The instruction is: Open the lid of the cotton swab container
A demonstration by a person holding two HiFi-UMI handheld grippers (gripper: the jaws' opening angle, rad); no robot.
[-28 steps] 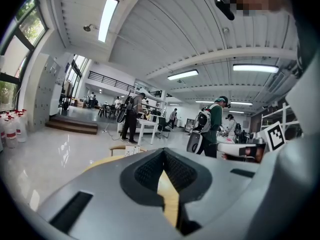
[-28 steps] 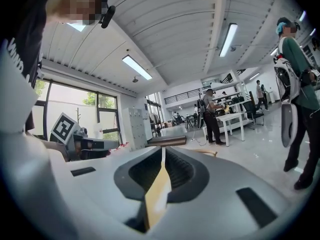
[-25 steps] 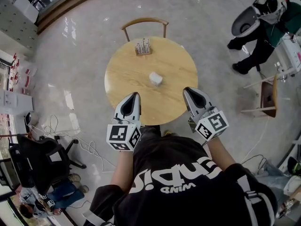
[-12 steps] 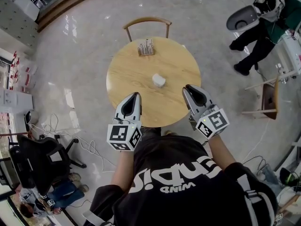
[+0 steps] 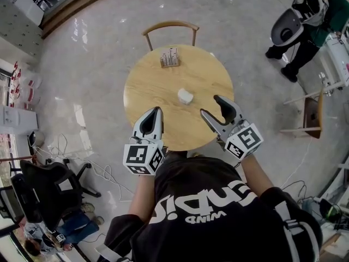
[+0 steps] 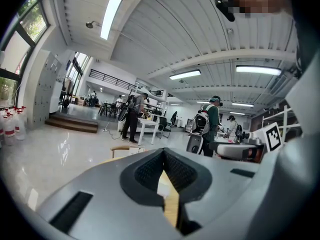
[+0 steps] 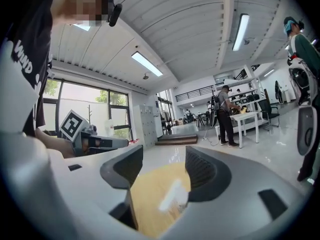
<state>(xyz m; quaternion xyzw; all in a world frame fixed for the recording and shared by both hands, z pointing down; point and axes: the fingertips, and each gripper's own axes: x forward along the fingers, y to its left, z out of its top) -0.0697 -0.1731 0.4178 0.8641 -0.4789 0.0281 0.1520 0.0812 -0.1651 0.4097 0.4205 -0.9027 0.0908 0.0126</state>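
Cotton swab container [image 5: 185,96] sits small and white near the middle of the round wooden table [image 5: 143,86], with its lid on as far as the head view lets you tell. It lies ahead of both your grippers and touches neither.

Your left gripper [image 5: 157,109] hangs over the near edge of the table, left of the container and well apart from it. In the left gripper view its jaws are pressed together with nothing between them [image 6: 163,159]; only a sliver of table shows below the tips.

Your right gripper [image 5: 210,105] is over the near right part of the table, pointing toward the container, and its jaws have just been opening. They now stand wide apart. In the right gripper view [image 7: 162,169] the container [image 7: 174,196] shows through the gap, close to the right-hand jaw, but it lies beyond the tips and the pads do not press on it.

At the far edge of the table stands a small holder of sticks [image 5: 169,57], with a wooden chair [image 5: 169,25] just behind it.
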